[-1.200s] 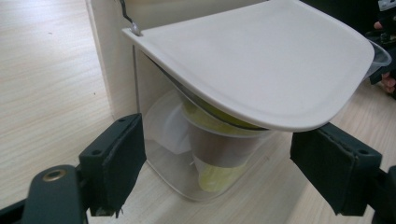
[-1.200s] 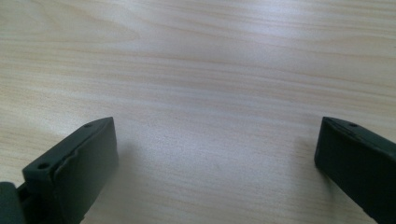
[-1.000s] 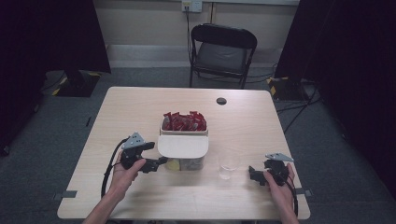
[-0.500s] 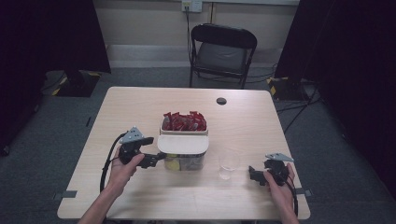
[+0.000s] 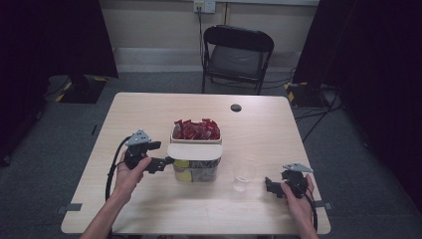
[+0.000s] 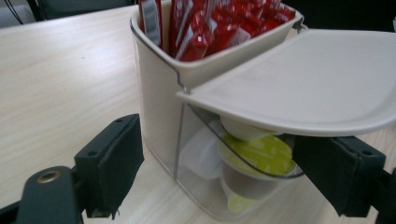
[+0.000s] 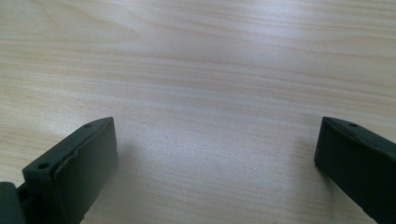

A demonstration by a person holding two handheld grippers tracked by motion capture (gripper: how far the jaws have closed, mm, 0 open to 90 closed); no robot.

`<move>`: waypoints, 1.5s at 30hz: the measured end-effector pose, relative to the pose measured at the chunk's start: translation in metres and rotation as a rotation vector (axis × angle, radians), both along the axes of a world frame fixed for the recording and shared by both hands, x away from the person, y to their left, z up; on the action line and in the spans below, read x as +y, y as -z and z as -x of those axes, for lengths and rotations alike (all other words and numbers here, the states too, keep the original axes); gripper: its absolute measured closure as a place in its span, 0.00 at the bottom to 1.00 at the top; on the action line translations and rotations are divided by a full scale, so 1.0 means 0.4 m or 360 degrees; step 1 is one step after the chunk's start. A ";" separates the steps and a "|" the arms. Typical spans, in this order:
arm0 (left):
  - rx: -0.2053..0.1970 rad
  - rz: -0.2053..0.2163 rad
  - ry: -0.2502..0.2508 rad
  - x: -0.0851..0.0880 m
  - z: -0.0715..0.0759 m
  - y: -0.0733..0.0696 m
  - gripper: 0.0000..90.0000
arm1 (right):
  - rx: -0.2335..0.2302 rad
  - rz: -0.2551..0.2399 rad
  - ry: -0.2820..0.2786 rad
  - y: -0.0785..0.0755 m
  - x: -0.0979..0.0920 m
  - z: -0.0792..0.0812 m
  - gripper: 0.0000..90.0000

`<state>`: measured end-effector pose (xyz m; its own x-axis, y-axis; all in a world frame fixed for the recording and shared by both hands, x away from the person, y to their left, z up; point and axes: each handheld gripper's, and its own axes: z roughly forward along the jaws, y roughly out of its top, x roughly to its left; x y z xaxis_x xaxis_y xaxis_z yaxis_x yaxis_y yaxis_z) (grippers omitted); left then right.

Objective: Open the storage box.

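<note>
Left tongs (image 5: 166, 162) spread, unclenched, at the clear lidded plastic bin of cups (image 5: 195, 167) mid-counter (image 5: 149, 109); its cream lid (image 6: 299, 79) overhangs one jaw. Red-sachet tub (image 5: 195, 130) directly behind, clear glass (image 5: 243, 174) beside. Right tongs (image 5: 268, 185) released over bare wood

The container (image 6: 159, 93) was cream with a clear front, its lid (image 6: 299, 79) cream; red packets (image 6: 210, 23) stood inside, yellow-green cups (image 6: 261, 154) below, on a pale wood-grain bench (image 5: 149, 114).

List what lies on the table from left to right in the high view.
Left gripper → container → clear cup → right gripper.
</note>
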<state>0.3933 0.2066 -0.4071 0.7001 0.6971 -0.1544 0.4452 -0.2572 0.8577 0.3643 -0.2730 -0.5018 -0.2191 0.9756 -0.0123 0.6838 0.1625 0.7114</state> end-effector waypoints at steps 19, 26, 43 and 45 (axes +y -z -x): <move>0.0006 0.0040 0.0022 -0.003 -0.046 -0.010 0.17 | 0.0000 0.0000 0.0000 0.000 0.000 0.000 0.00; 0.0006 0.0011 0.0013 -0.010 -0.057 -0.018 0.17 | 0.0000 0.0000 0.0000 0.000 0.000 0.000 0.00; 0.0006 0.0034 0.0011 -0.016 -0.077 -0.018 0.17 | 0.0000 0.0000 0.0000 0.000 0.000 0.000 0.00; 0.0027 0.0050 0.0009 -0.014 -0.080 -0.016 0.17 | 0.0000 0.0000 0.0000 0.000 0.000 0.000 0.00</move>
